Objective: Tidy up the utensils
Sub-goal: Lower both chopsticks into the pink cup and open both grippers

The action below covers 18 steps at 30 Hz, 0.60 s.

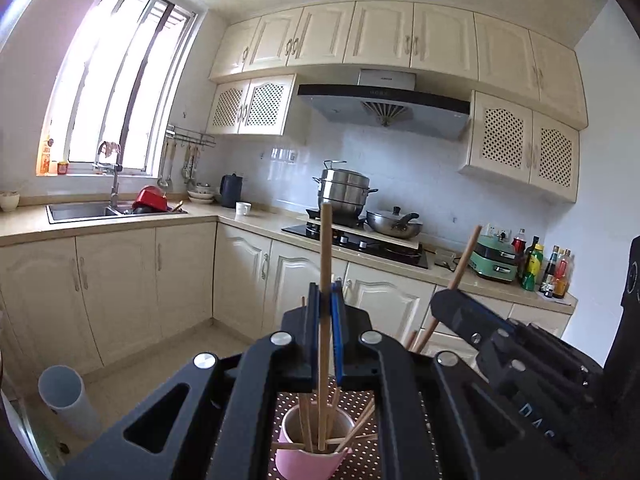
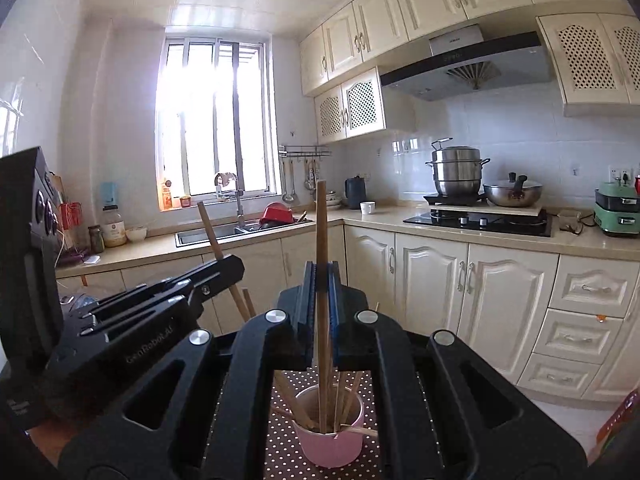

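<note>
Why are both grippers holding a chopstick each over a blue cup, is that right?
Not quite: the cup is pink, not blue, as the right wrist view shows. The left gripper and right gripper are each shut on a chopstick above it.

Blown-out window [image 2: 216,120] backlight, heavy fisheye edge warping

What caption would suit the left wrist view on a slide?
Left gripper shut on a wooden chopstick above a pink cup of chopsticks, cream kitchen behind.
</note>
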Each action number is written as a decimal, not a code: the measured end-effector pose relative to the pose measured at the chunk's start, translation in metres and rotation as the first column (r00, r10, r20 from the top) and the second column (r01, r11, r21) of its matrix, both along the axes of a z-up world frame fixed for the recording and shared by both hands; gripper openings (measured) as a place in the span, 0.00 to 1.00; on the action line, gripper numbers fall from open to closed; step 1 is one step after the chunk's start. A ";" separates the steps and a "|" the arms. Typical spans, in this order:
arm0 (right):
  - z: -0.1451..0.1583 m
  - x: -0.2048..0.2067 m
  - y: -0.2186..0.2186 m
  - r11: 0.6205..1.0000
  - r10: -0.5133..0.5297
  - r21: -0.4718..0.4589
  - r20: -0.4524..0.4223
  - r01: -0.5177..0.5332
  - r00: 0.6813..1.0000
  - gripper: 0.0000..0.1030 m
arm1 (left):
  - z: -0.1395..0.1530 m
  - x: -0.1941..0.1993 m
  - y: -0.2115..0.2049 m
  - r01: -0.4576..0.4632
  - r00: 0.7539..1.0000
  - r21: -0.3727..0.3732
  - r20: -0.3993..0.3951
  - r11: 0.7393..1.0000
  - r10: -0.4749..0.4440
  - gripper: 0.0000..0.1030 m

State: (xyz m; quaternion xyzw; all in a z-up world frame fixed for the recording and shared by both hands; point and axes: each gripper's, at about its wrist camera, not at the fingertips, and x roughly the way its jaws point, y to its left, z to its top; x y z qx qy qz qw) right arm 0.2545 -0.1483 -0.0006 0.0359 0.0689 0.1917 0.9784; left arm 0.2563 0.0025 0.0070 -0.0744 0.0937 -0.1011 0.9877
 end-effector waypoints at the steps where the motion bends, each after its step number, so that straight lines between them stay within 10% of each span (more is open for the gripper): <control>1: -0.002 0.001 0.000 1.000 0.000 0.002 -0.001 0.000 1.000 0.06 | -0.001 0.001 -0.002 0.004 1.000 0.002 -0.004 1.000 -0.004 0.06; 18: -0.011 -0.001 0.002 1.000 0.016 -0.008 0.030 -0.015 0.999 0.06 | -0.040 0.013 -0.005 0.046 0.996 0.045 -0.081 0.998 -0.043 0.06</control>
